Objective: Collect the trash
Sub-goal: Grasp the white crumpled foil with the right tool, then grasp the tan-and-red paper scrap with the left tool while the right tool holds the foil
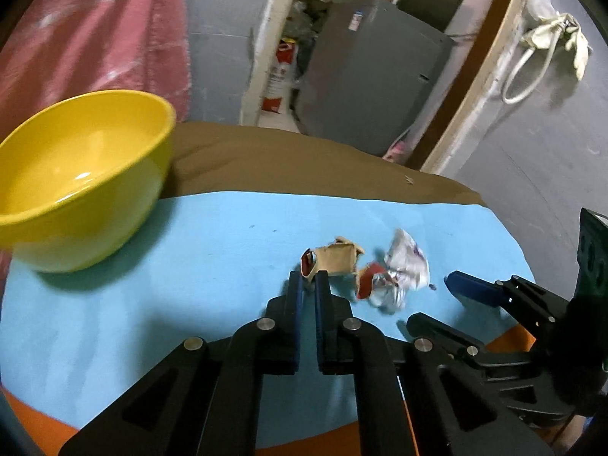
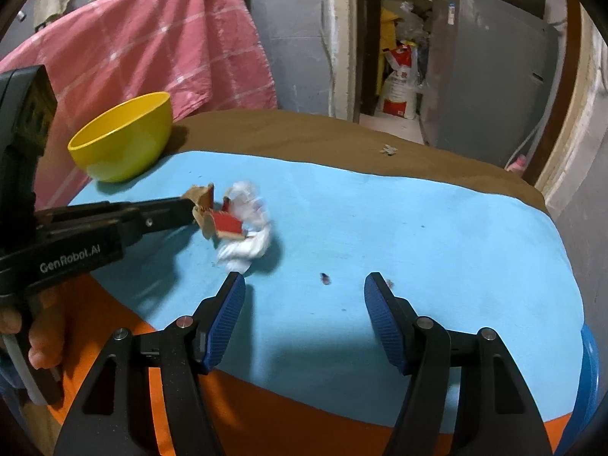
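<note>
A torn tan-and-red cardboard scrap [image 1: 334, 260] lies on the blue cloth, with a crumpled white wrapper [image 1: 404, 266] touching its right side. My left gripper [image 1: 308, 279] is shut on the left edge of the cardboard scrap [image 2: 214, 216]. In the right wrist view the left gripper [image 2: 192, 211] reaches in from the left, and the wrapper [image 2: 247, 228] lies beside it. My right gripper [image 2: 304, 292] is open and empty, just in front of the wrapper; it also shows in the left wrist view [image 1: 437, 300]. A yellow bowl [image 1: 81, 174] stands empty at the far left [image 2: 121, 136].
The table carries a blue cloth [image 2: 418, 228] over a brown cover [image 2: 304, 129], with an orange edge [image 2: 266, 410] near me. A pink cloth [image 2: 152, 38] hangs behind the bowl. A grey cabinet [image 2: 486, 68] and sacks stand beyond the table. Small dark crumbs [image 2: 325, 278] dot the cloth.
</note>
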The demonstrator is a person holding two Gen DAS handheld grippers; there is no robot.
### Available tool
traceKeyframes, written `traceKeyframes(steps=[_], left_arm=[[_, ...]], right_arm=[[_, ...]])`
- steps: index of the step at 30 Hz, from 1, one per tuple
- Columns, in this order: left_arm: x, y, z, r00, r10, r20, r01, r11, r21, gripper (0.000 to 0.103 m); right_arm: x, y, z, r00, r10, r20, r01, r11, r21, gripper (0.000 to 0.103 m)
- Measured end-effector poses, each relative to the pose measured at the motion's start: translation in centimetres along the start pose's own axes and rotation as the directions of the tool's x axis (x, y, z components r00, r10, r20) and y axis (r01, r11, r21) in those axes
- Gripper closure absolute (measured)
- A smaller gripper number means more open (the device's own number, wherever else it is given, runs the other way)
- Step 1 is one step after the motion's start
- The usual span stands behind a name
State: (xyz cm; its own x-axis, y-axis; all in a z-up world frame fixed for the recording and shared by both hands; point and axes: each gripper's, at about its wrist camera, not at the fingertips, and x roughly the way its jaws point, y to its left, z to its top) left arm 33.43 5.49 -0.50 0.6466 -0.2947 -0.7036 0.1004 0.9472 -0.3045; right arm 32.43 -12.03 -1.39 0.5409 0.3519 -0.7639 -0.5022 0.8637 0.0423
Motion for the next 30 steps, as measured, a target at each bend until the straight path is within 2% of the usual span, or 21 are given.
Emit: traceKeyframes(steps=[3,9,18,23,25,30], left_arm=[[-0.2,0.8,-0.5,1.0,0.001,-0.006,-0.001,1.0,-0.019,0.1],[-1.3,3.2,-0.9,0.999,0.024,0.029,-0.02,0.992,-0.126,0.1],[-1.0,2.6,-1.0,1.0,0.014,-0.004,-0.014,0.998,-0.064,0.101],[-0.9,2.5,-1.0,1.0,0.018,0.0,-0.018,0.998,-0.066,0.101],[-0.8,2.3,-1.1,1.0,0.024,0.005,-0.024,0.998,-0.064,0.102],[-1.0,2.1,-1.4,0.999,0.027,0.031,-0.025,0.998,-0.062,0.103]], right_arm=[[0.1,0.8,0.1,1.0,0.02,0.003,-0.02,1.0,-0.018,0.039],[0.5,1.5,0.4,1.0,0.026,-0.004,-0.026,0.999,-0.035,0.039],[1.1,1.0,0.8,0.999,0.042,-0.027,-0.042,0.999,0.014,0.041],[0.9,0.0,0.7,0.997,0.07,-0.014,-0.069,0.996,0.061,0.056],[0.8,-0.3,0.7,0.996,0.084,-0.009,-0.083,0.993,0.08,0.066],[0.8,0.1,0.5,0.995,0.097,-0.003,-0.096,0.993,0.074,0.078]])
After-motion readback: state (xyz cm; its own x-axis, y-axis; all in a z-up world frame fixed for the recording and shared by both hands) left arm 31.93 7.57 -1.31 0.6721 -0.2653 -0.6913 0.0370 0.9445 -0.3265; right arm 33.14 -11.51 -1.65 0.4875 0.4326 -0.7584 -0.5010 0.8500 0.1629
